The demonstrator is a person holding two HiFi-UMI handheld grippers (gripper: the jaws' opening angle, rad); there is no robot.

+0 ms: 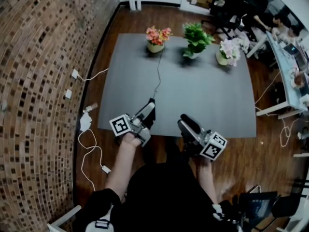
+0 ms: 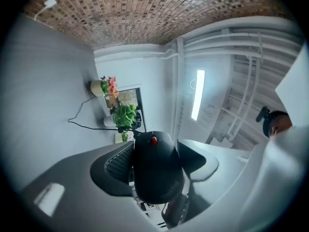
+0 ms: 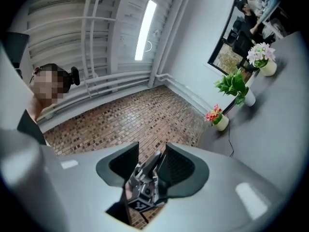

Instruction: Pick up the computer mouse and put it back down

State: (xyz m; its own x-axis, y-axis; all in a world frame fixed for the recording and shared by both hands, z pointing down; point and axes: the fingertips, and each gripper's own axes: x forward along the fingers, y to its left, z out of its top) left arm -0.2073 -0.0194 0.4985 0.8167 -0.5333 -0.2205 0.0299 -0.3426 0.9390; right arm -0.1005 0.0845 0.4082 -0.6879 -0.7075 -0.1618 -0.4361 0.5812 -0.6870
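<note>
A black computer mouse with a red scroll wheel sits between the jaws of my left gripper, which is shut on its sides. In the head view my left gripper is over the near edge of the grey table; only the mouse's dark front shows beyond the fingers. The mouse's thin cable runs away across the table toward the pots. My right gripper is beside it at the table's near edge, its jaws apart with nothing between them. In the right gripper view the left gripper's marker cube shows through the gap.
Three flower pots stand along the table's far edge: pink-orange flowers, a green plant, pale pink flowers. A brick wall rises at the left, with plugs and white cables on the wooden floor. Desks with seated people lie at the right.
</note>
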